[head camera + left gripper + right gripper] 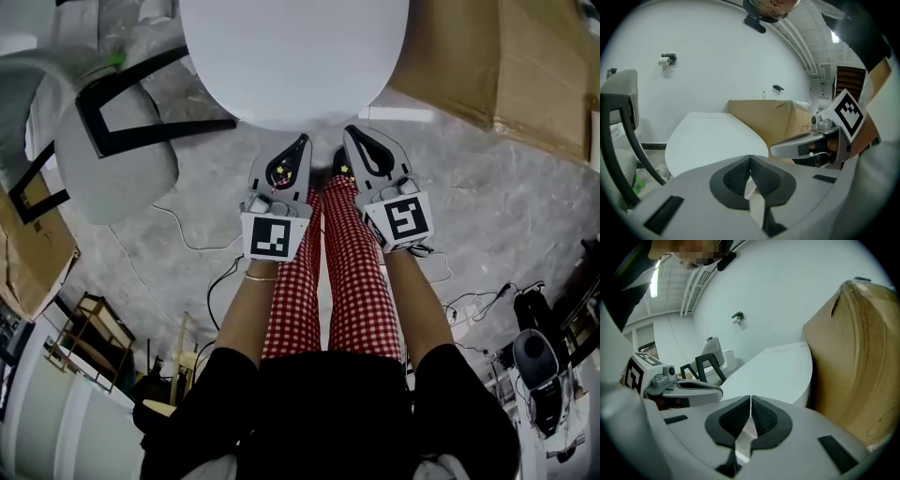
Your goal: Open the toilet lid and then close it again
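Note:
The white toilet lid (pixel 293 56) lies down flat and closed at the top of the head view. Both grippers hover side by side just short of its front rim, tips pointing at it, neither touching it. My left gripper (pixel 302 141) is shut with nothing between its pads. My right gripper (pixel 349 131) is shut and empty too. In the left gripper view the lid (pixel 712 136) lies beyond the closed left gripper (pixel 750 158), and the right gripper's body (pixel 806 145) shows to the right. In the right gripper view the lid (pixel 773 371) stretches ahead of the closed right gripper (pixel 750 398).
A grey chair with a black frame (pixel 112 122) stands close to the left of the toilet. Brown cardboard (pixel 506 66) leans on the right side. Cables (pixel 187 239) run over the concrete floor. A paper roll holder (pixel 668 59) hangs on the white wall.

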